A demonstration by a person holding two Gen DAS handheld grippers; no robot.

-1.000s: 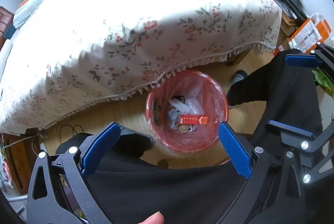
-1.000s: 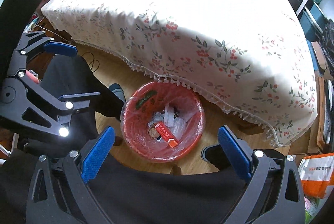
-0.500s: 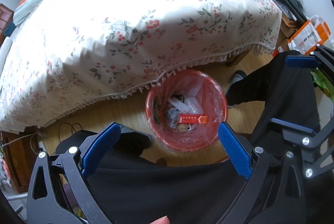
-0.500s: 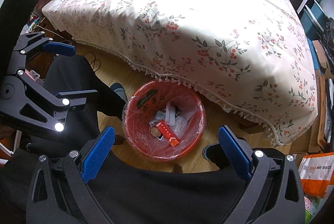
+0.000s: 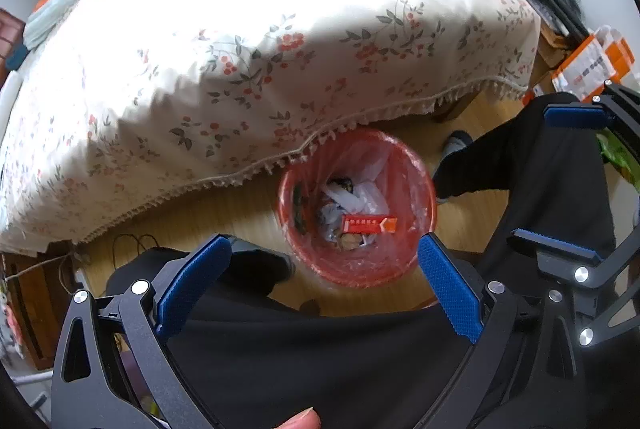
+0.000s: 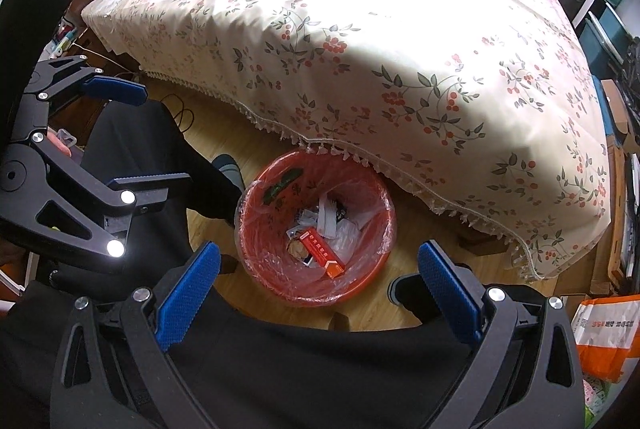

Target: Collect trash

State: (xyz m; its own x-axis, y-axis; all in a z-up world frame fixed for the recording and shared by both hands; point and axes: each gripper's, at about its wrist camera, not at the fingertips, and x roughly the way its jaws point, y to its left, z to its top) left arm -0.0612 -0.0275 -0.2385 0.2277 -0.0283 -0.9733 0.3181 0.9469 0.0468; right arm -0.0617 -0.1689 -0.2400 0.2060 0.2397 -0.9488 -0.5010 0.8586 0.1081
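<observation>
A red bin [image 5: 372,265] [image 6: 272,229] lined with clear plastic stands on the wooden floor, half under the bed's fringe. Inside lie a red and orange box [image 5: 368,224] [image 6: 322,253], crumpled white paper [image 5: 360,193] [image 6: 326,217] and other scraps. My left gripper [image 5: 323,243] hangs above the bin, open and empty. My right gripper [image 6: 319,249] hangs above it too, open with nothing between its blue pads. Each shows in the other's view: the right gripper [image 5: 532,173] at the right, the left gripper [image 6: 164,137] at the left.
A bed with a floral cover [image 5: 280,29] [image 6: 360,29] fills the far side. The person's black-trousered legs [image 5: 540,169] [image 6: 140,149] flank the bin. Orange and white bags [image 5: 588,65] [image 6: 608,333] lie to the right. A cable [image 5: 132,243] lies on the floor at left.
Both views have drifted only slightly. The grippers stay open and empty above the bin, and the bin's contents have not moved.
</observation>
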